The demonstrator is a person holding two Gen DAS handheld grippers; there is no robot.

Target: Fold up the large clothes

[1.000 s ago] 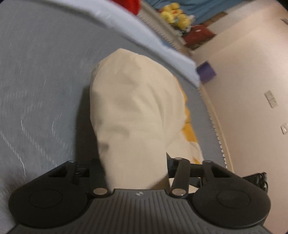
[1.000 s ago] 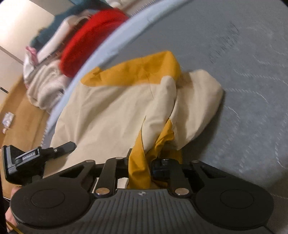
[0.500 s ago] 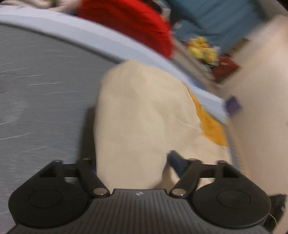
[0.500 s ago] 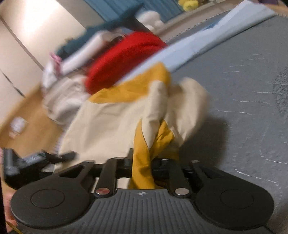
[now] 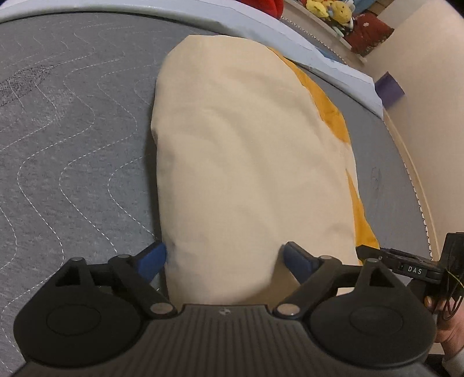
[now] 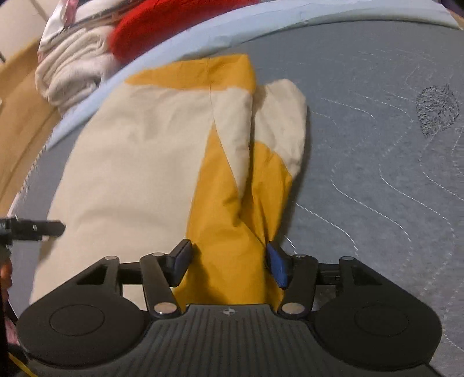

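Note:
A cream and mustard-yellow garment (image 5: 249, 162) lies folded on the grey quilted bed (image 5: 72, 139). In the left wrist view my left gripper (image 5: 224, 258) is open, its blue pads spread either side of the garment's near cream edge. In the right wrist view the garment (image 6: 145, 162) shows a yellow sleeve part running toward me. My right gripper (image 6: 229, 261) is open, its pads apart on both sides of that yellow fabric. The other gripper shows at the left edge (image 6: 32, 229) and, in the left wrist view, at the right edge (image 5: 411, 266).
A light blue sheet edge (image 6: 261, 32) borders the bed. Beyond it lie a red garment (image 6: 174, 23) and white folded cloth (image 6: 72, 66). Yellow plush toys (image 5: 327, 10) and a purple box (image 5: 390, 88) sit by the wall.
Both grippers went from shut on the garment to open. The lifted fabric has dropped and now lies flatter on the bed.

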